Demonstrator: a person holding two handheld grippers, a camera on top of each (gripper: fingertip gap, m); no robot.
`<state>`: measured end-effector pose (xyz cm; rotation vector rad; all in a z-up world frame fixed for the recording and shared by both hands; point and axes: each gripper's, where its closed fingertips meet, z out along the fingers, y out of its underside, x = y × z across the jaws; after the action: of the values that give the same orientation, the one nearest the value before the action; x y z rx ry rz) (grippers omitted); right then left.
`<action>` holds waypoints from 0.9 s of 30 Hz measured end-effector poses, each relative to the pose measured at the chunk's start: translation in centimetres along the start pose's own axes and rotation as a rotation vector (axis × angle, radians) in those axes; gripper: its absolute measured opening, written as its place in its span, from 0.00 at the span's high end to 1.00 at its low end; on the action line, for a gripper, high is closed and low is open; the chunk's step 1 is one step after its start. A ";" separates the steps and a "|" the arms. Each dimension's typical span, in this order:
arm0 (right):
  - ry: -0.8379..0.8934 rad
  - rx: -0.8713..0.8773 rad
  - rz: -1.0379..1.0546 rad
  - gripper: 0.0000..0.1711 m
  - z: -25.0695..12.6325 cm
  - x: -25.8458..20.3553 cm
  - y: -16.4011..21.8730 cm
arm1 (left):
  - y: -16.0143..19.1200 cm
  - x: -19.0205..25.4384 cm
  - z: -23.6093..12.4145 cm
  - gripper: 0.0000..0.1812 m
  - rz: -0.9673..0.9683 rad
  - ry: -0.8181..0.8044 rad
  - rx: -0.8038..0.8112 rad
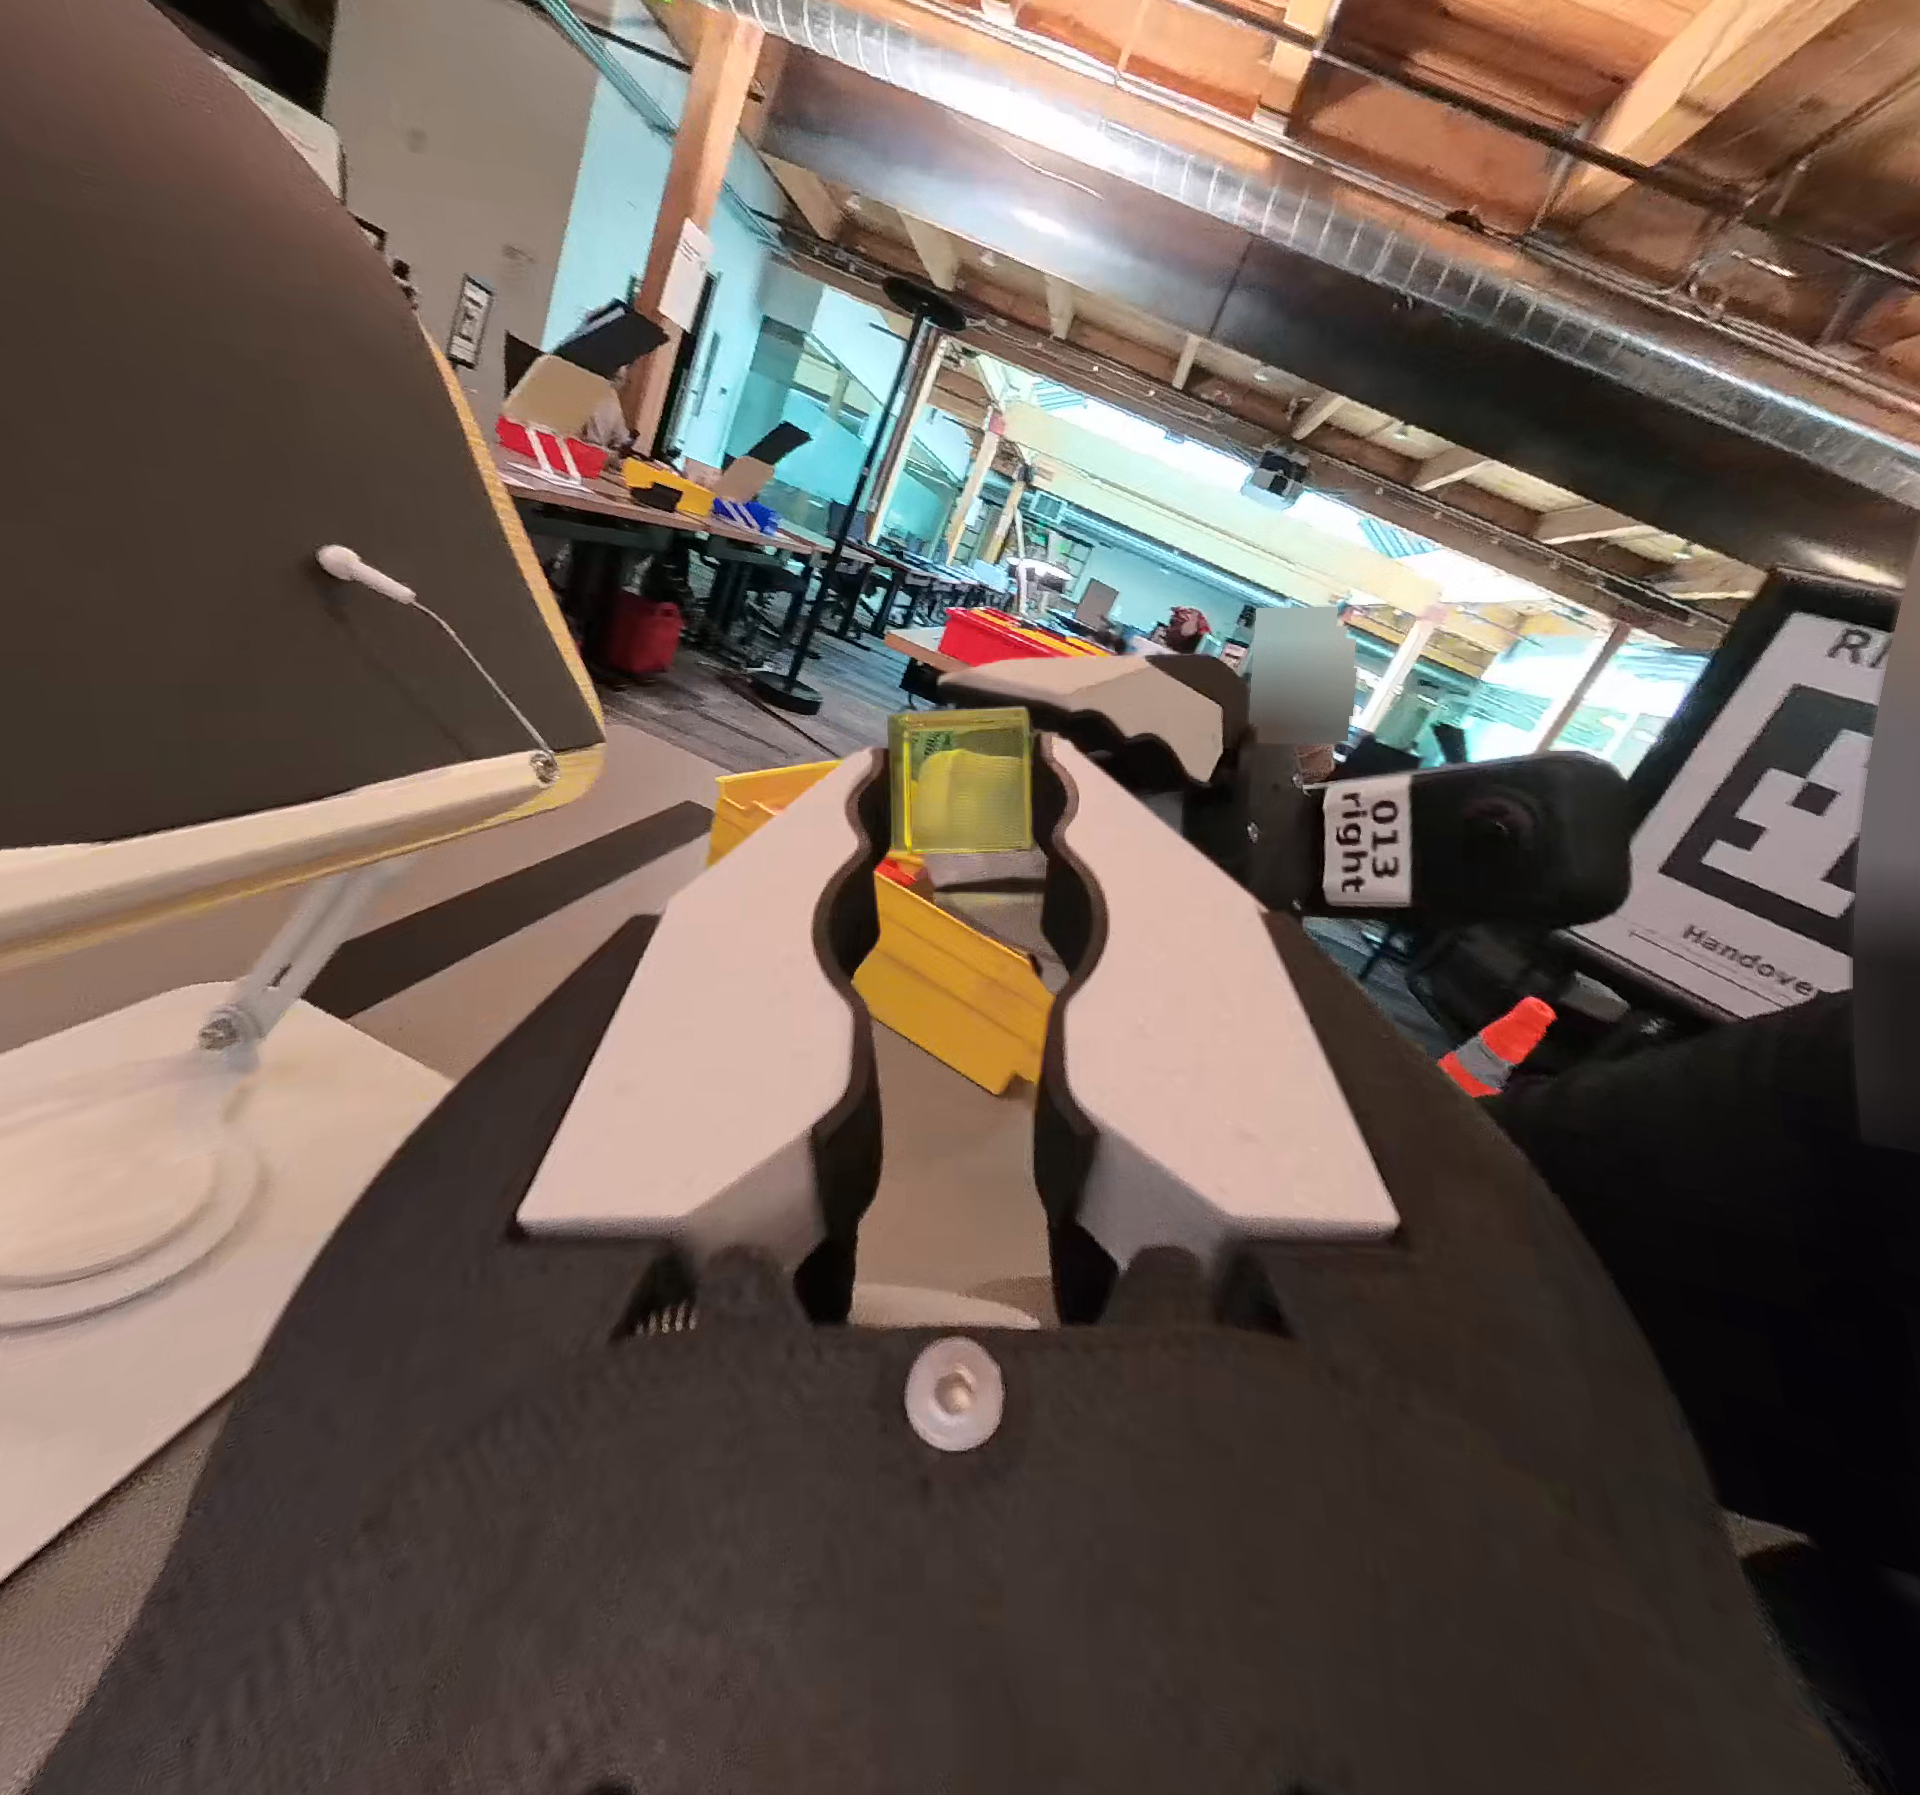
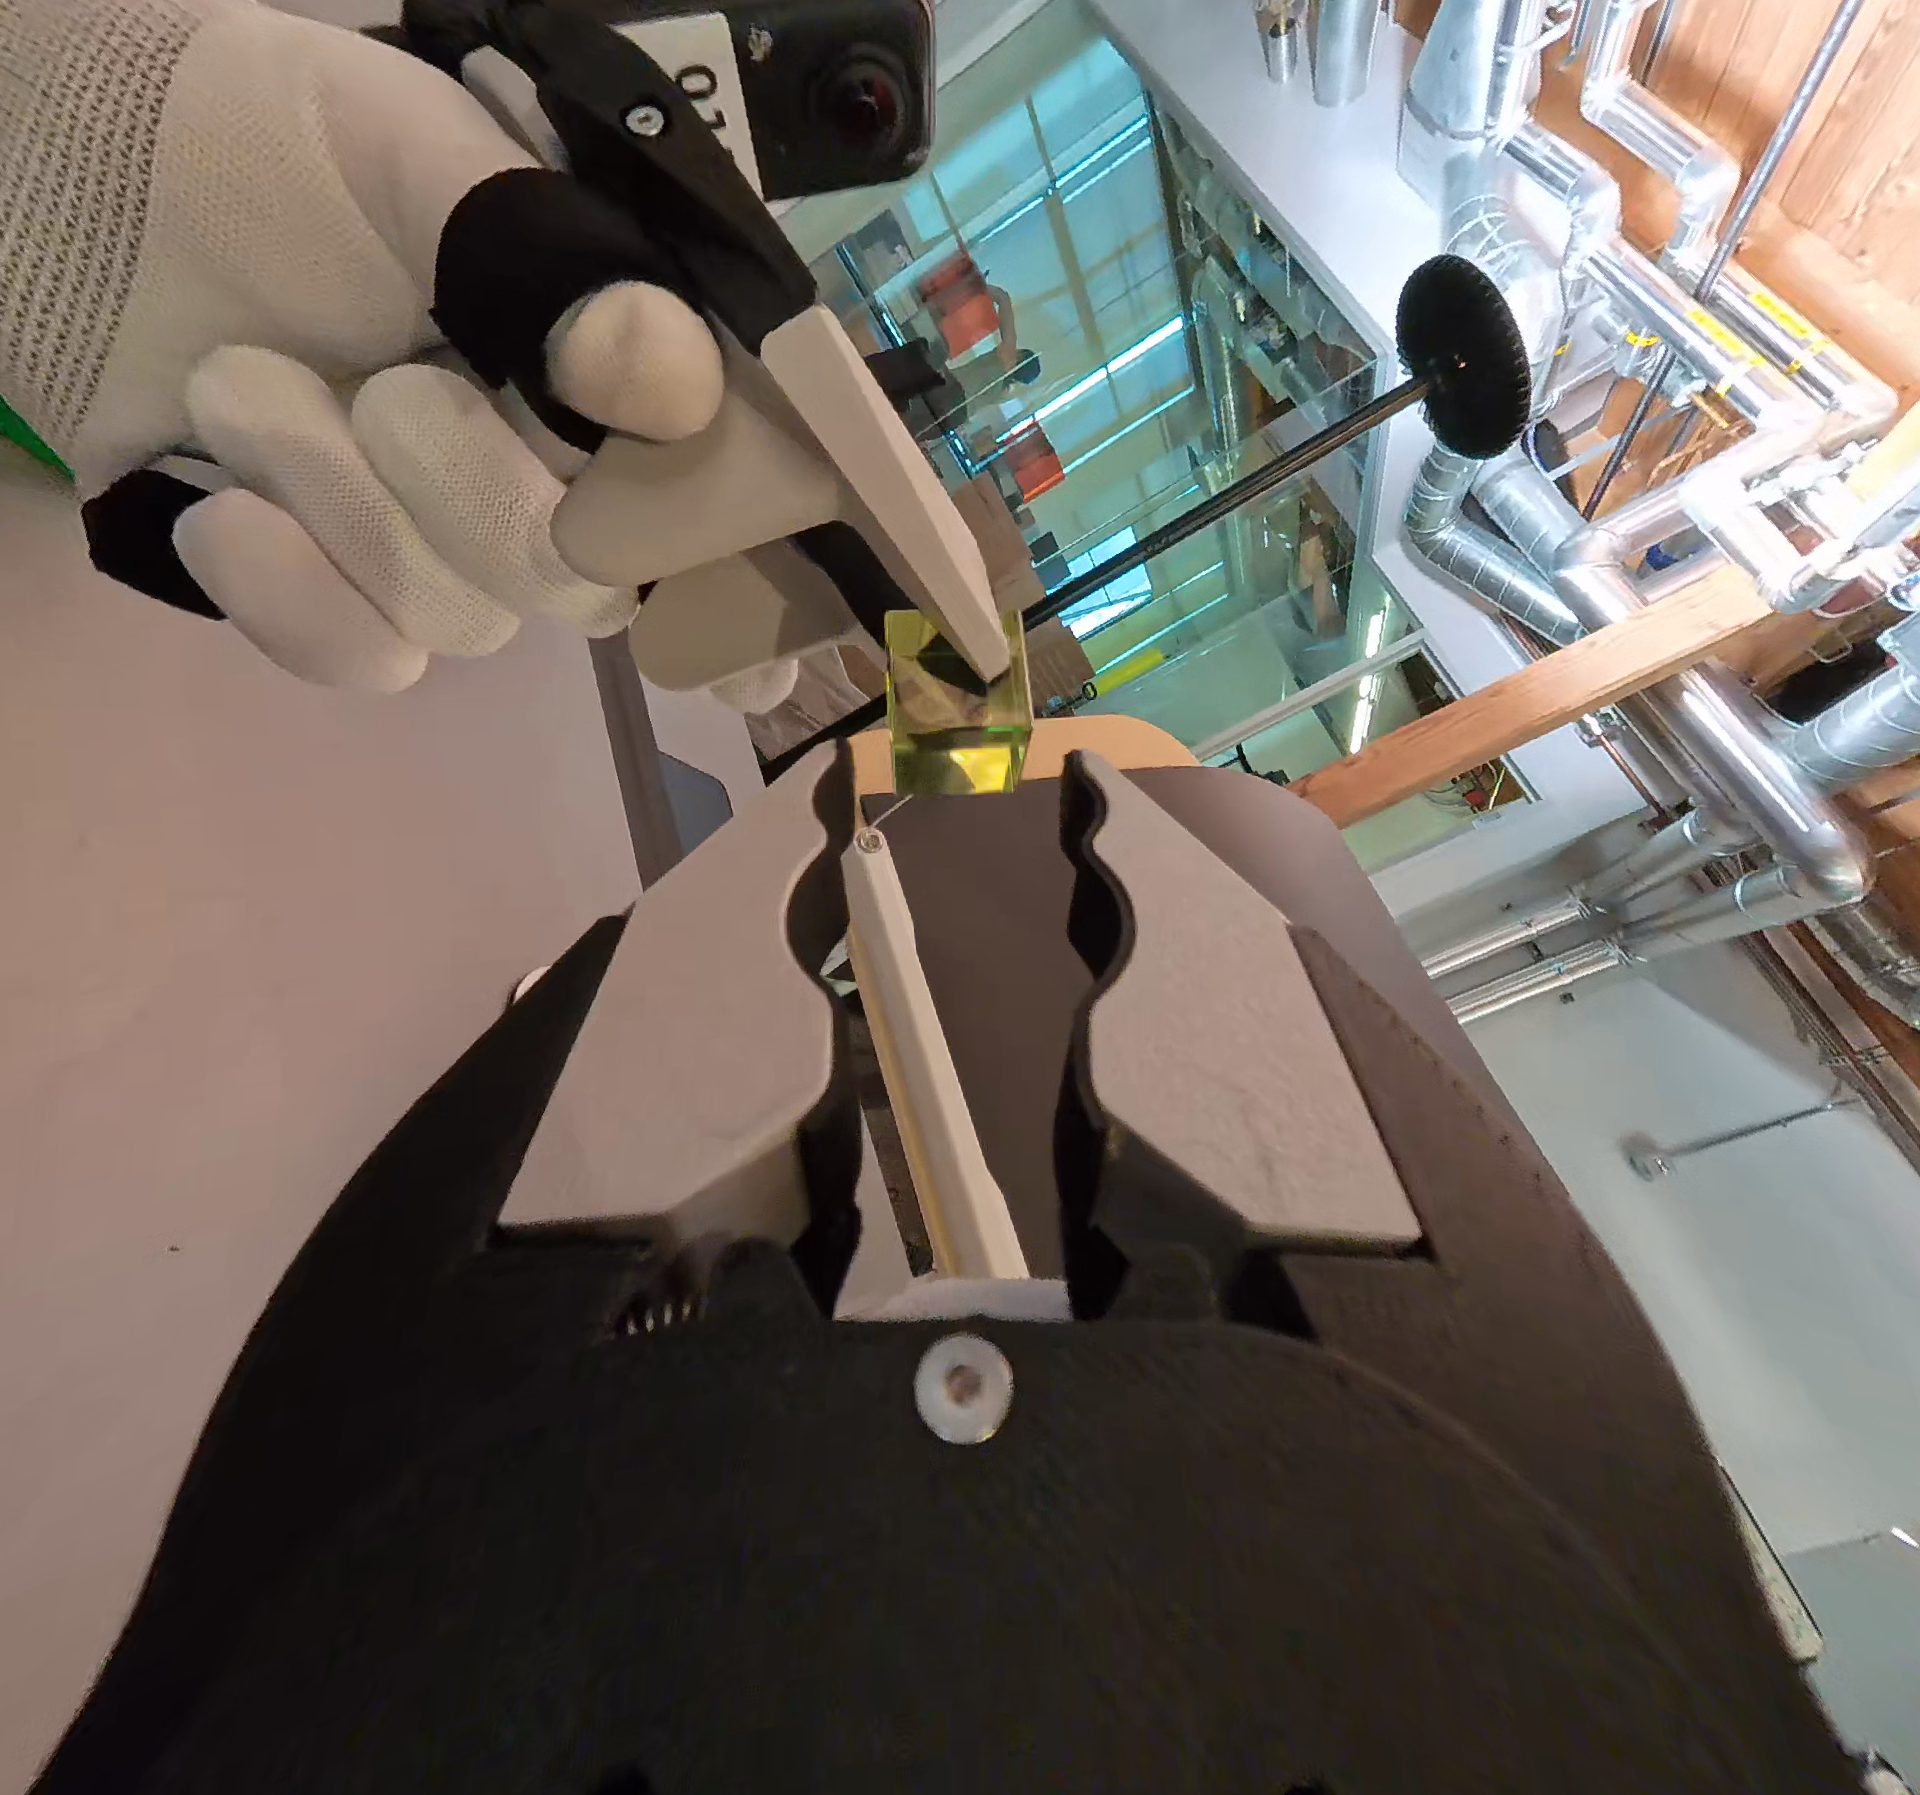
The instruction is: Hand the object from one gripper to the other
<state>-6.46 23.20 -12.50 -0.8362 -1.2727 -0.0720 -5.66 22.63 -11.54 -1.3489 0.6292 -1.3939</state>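
Yellow-green cube (image 1: 961, 781) is pinched at the tips of the left gripper (image 1: 961, 789), held in the air. It sits just ahead of the right gripper (image 2: 961, 779) (jaws parted, empty), apparently not yet between its fingertips.

Yellow cube (image 1: 961, 781) between left jaws

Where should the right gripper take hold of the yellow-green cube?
The left gripper is shut on two opposite faces of the translucent cube. The right gripper, open just short of it, would probably best straddle the two free flat faces, approaching straight on.
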 end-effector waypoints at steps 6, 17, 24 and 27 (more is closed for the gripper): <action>-0.013 0.019 -0.028 0.86 -0.2 -0.2 -0.6 | 0.6 0.8 0.4 0.86 -0.023 0.054 -0.022; 0.383 -0.172 -0.131 0.86 -0.4 4.7 1.4 | -0.9 -0.5 0.7 0.75 0.326 -0.250 0.051; 0.454 -0.184 -0.165 0.86 0.4 3.6 0.6 | -1.5 0.7 1.0 0.78 0.829 -0.537 0.060; 0.457 -0.186 -0.185 0.86 0.7 3.1 0.2 | -1.2 0.0 1.0 0.80 0.963 -0.644 0.012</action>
<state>-5.85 24.97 -9.94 -0.8010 -0.9149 -0.5084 -5.13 23.29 -10.24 -1.1342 0.6760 -0.1708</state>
